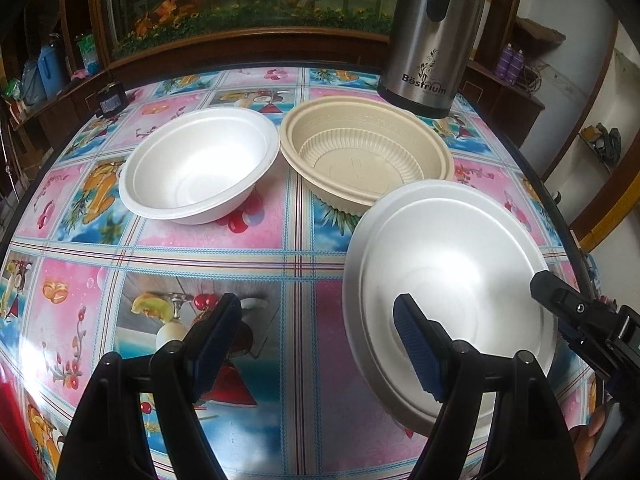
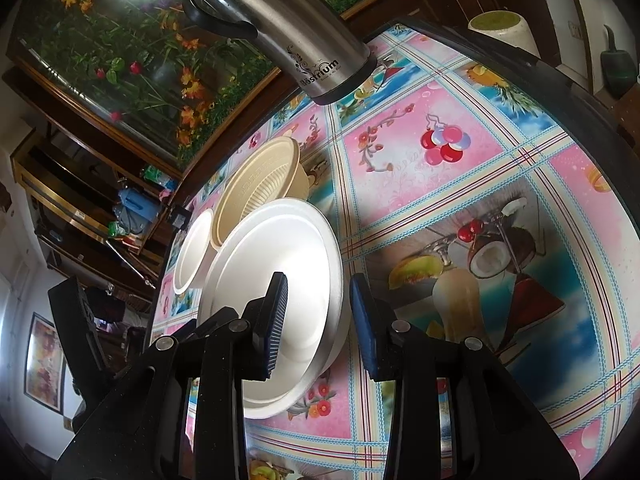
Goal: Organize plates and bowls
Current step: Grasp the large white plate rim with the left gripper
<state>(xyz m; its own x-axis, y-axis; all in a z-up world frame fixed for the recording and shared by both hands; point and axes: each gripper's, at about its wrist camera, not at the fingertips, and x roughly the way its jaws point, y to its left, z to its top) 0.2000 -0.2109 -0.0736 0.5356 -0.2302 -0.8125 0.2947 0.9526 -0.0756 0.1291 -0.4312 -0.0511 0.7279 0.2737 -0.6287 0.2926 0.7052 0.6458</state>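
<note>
Blue-padded left gripper [image 1: 316, 344] sits nearest the lens, jaws spread wide w/ nothing between them, only patterned tabletop [image 1: 296, 240] below. Its right-hand finger overlaps the near white foam bowl [image 1: 448, 272], which sits tilted, rim raised toward the jaws' right side; can't tell if that pad touches it. Right gripper [image 2: 320, 320] comes in from the right edge of the left wrist view, jaws part-closed around that same bowl's rim: one pad inside the bowl, the other outside its wall, w/ a visible gap on the outer side, so can't tell if it's truly pinched. Ahead of the left jaws, slightly left, a second white foam bowl [image 1: 200, 164] rests upright on the tabletop. Just beside it to the right is a beige ribbed plastic bowl [image 1: 366, 152], rims nearly touching; the tilted bowl's far edge overlaps the beige one from the front. Beyond the beige bowl, to the right, stands a steel thermos jug [image 1: 432, 32]. Past the tabletop's far edge is a framed flower panel [image 1: 240, 0].
</note>
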